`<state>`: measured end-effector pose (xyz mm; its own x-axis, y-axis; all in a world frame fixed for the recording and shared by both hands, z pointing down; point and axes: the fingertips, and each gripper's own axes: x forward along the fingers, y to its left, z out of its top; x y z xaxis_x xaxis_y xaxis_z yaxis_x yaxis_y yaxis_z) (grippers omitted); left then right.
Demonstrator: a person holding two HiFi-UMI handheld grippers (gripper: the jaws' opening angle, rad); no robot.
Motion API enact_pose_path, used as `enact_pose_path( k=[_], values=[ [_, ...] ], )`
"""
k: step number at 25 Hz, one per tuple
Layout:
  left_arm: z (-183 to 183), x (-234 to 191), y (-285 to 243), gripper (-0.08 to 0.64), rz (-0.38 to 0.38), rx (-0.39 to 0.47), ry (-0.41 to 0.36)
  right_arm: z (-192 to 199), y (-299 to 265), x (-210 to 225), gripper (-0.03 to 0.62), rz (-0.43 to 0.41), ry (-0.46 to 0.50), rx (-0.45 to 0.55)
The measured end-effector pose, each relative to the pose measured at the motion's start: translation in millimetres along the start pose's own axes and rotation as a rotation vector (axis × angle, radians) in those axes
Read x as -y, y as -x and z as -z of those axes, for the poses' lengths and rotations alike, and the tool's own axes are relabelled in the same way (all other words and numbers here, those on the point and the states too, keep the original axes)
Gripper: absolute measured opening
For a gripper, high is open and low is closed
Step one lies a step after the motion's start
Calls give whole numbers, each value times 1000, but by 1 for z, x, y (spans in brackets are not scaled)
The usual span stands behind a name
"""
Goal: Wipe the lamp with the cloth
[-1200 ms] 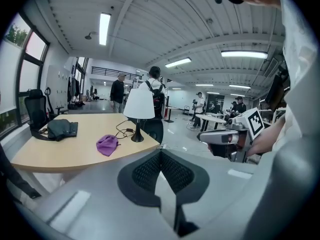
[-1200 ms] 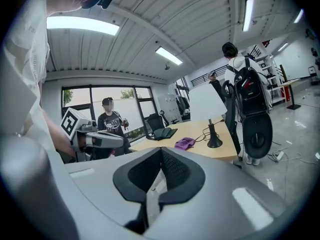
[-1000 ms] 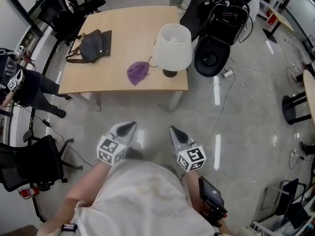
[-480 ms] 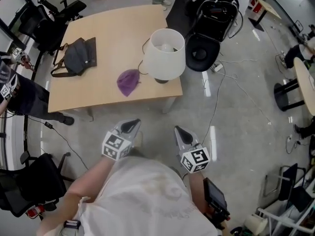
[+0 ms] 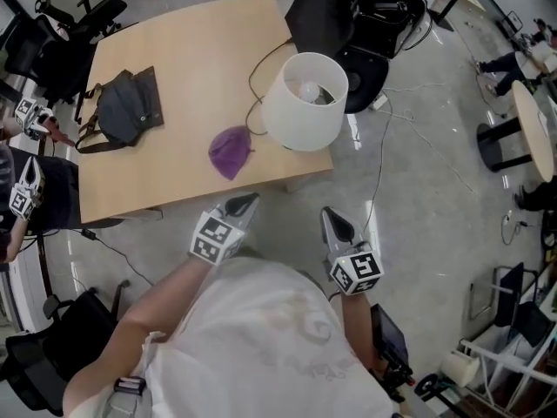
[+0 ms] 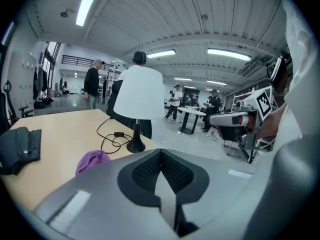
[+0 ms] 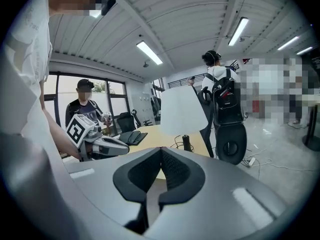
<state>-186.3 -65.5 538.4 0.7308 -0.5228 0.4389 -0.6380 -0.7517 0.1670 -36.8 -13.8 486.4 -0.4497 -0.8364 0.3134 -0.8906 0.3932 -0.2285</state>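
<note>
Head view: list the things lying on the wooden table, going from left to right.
dark bag → purple cloth → white lamp

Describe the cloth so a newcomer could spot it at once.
Find the wooden table in front of the person. Near its front edge, just left of the white lamp, lies the cloth. It is the small crumpled purple heap, unlike the dark bag farther left.
</note>
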Motion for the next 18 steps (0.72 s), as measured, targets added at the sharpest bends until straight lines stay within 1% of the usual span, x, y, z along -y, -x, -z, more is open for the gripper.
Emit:
enact_pose_path(
  k=[6,11,15,18],
  values=[
    [2,-33,-14,2,44,-35,-30,-1,-20,3,12,78,-20,-4],
    [-2,-54,-18,2,53,-36,-22,0,-33,2,12,100,-27,-24],
    [4,-74,-21,2,24,-59,-4,-2,-46,1,12,85,-25,-38],
    [12,-88,-27,2,-10,-88,-31,-5,-54,4,12,70,-26,-37]
  ],
)
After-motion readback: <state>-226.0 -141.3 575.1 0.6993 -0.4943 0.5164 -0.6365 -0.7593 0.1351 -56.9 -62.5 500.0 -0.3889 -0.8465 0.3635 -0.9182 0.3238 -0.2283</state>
